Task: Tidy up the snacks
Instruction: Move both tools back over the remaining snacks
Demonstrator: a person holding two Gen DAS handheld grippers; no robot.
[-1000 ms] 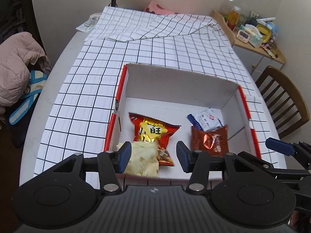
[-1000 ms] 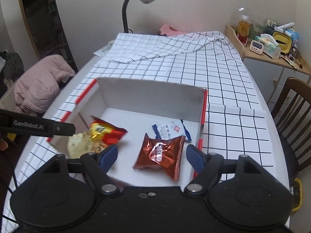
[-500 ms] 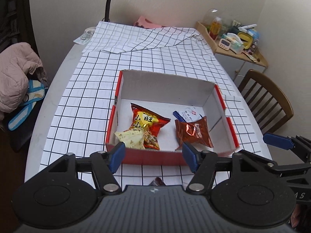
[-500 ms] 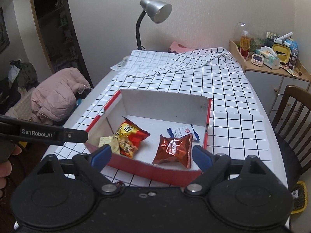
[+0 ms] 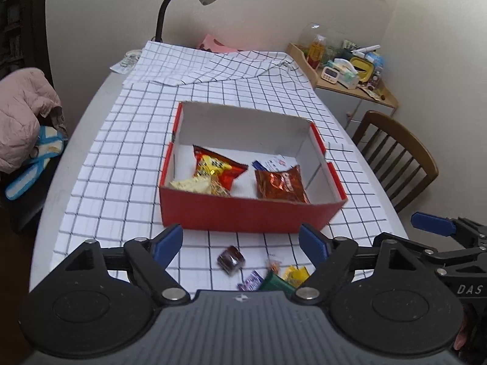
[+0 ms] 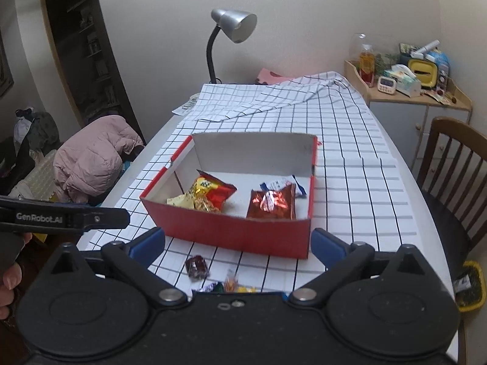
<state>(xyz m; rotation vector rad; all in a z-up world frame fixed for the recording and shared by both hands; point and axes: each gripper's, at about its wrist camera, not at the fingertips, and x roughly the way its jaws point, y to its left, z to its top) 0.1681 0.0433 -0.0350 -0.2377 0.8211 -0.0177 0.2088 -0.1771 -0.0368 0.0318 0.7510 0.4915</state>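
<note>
A red box (image 5: 243,214) (image 6: 231,231) with white inside stands on the checked tablecloth. It holds a red-yellow snack bag (image 5: 217,168) (image 6: 213,190), a pale yellow packet (image 5: 190,185), a brown foil packet (image 5: 280,182) (image 6: 271,203) and a white-blue packet (image 5: 272,162). Small loose candies lie in front of the box: a dark one (image 5: 230,258) (image 6: 197,266) and several coloured ones (image 5: 274,276) (image 6: 228,284). My left gripper (image 5: 242,241) is open and empty above the candies. My right gripper (image 6: 237,243) is open and empty, just before the box.
A desk lamp (image 6: 232,30) stands at the table's far end. A wooden chair (image 5: 395,155) is at the right, a pink jacket (image 6: 94,152) at the left. A side cabinet (image 6: 408,91) carries clutter.
Both grippers have pulled back and up from over the box toward the near table edge. The loose candies in front of the box have come into view.
</note>
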